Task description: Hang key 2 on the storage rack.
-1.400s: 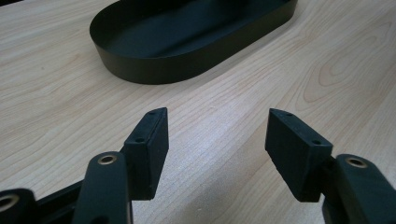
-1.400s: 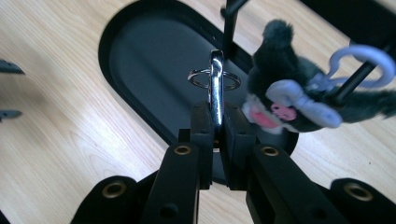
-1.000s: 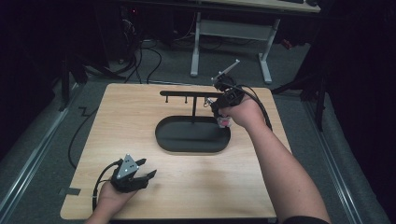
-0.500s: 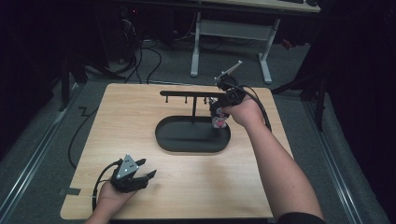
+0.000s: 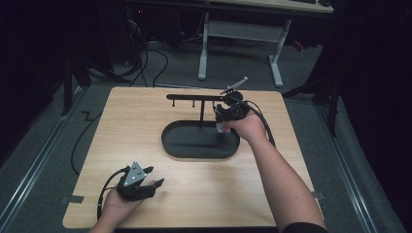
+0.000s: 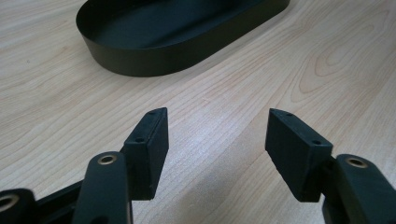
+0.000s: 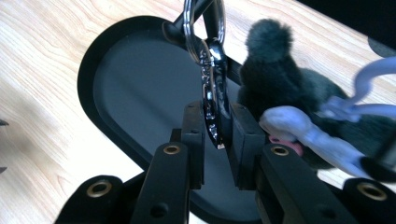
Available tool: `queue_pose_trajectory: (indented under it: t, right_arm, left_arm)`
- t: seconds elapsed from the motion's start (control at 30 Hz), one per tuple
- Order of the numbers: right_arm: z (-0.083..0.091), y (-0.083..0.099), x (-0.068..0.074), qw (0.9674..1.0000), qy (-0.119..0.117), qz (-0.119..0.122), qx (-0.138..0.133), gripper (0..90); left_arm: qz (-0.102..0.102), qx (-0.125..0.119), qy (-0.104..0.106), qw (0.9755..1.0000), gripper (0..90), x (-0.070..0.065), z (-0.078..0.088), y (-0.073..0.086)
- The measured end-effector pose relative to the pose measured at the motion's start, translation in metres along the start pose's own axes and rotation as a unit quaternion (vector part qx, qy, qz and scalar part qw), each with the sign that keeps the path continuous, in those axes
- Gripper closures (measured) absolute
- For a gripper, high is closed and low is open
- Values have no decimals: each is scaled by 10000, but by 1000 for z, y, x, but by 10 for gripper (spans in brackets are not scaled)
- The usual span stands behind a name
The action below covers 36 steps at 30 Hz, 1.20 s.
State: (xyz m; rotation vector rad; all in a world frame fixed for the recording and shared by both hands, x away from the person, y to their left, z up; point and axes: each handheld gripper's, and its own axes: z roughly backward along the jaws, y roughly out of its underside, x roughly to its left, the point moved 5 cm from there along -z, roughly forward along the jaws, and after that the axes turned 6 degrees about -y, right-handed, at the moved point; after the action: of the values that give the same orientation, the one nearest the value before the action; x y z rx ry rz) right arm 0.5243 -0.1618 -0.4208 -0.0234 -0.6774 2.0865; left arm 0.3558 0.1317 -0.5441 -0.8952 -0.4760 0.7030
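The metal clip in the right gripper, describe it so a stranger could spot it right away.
Find the black oval tray on the wooden table. Above it the right gripper pinches a shiny silver clip, beside a dark fuzzy plush; it alone is metal.

metal clasp top cut off by frame edge, plush toy partly hidden, blurred

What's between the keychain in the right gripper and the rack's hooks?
Nothing visible. The right gripper is shut on the keychain's metal clasp, plush toy hanging beside it, over the black tray. The rack bar is bare.
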Motion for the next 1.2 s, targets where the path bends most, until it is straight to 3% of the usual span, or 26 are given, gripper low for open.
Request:
queue_pose_trajectory:
  t: [0.23,0.57,0.77,1.07,1.13,1.2]
  right_arm:
    - [-8,7,-3,9999,-33,-121,2,705]
    - [0,28,-7,9996,-6,-262,-61,606]
    - [-3,38,-2,9999,-84,-127,-82,566]
    - [-21,64,3,9997,-174,4,-184,469]
    - [-25,69,2,9997,-125,110,-156,438]
    - [-28,77,1,9994,-59,152,-302,452]
  left_arm:
    - [23,27,32,10000,403,1,0,0]
    - [2,2,30,10000,402,0,0,-2]
    - [3,10,24,10000,402,-1,-1,-2]
    - [-11,33,28,10000,401,-1,-1,-1]
    - [18,36,27,10000,401,-1,-1,-1]
    - [13,37,21,10000,401,-1,-1,-1]
